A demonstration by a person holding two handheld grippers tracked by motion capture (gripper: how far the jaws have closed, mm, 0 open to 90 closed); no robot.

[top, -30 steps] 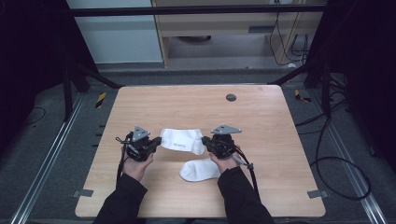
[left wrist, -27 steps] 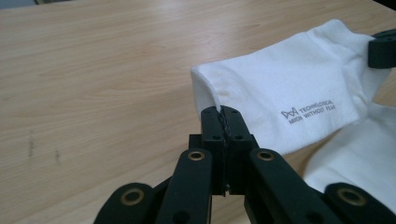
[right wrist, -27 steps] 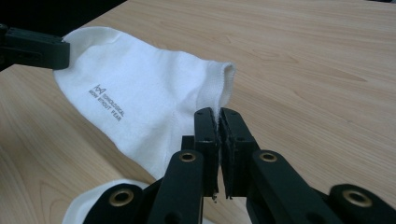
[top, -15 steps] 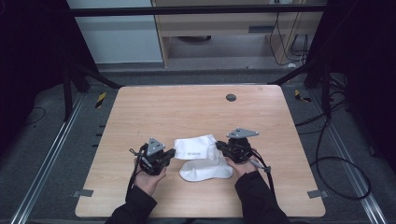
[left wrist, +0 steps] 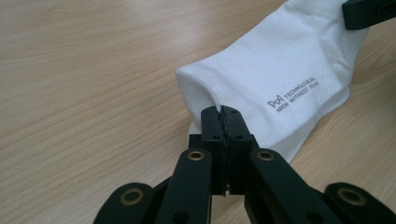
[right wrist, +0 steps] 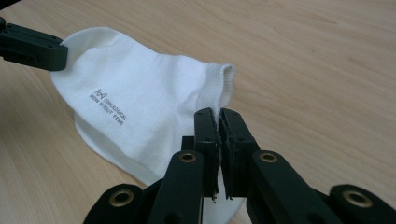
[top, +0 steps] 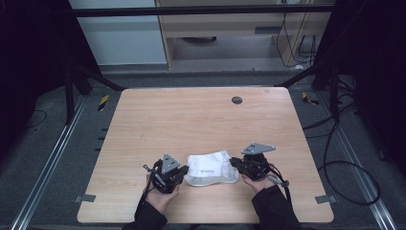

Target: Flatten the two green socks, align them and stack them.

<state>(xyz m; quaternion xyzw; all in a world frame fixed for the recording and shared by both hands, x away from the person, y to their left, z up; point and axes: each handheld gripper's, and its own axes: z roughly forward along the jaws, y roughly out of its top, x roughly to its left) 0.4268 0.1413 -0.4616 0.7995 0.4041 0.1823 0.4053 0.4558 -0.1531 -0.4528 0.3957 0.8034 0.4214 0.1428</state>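
Both tongs are pinched tight on opposite ends of the top white sock [top: 209, 166], left tongs [top: 181, 175] and right tongs [top: 236, 164], probably to keep it stretched flat over the second sock [top: 210, 181] near the desk [top: 191, 120] front edge.

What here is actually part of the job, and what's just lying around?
In the job: upper white sock, lower white sock under it, left gripper and right gripper, each clamped on the upper sock.

Lying about: dark round spot on the table, floor cables.

Left claw [top: 181, 175] and right claw [top: 235, 164] both clamped, facing each other.
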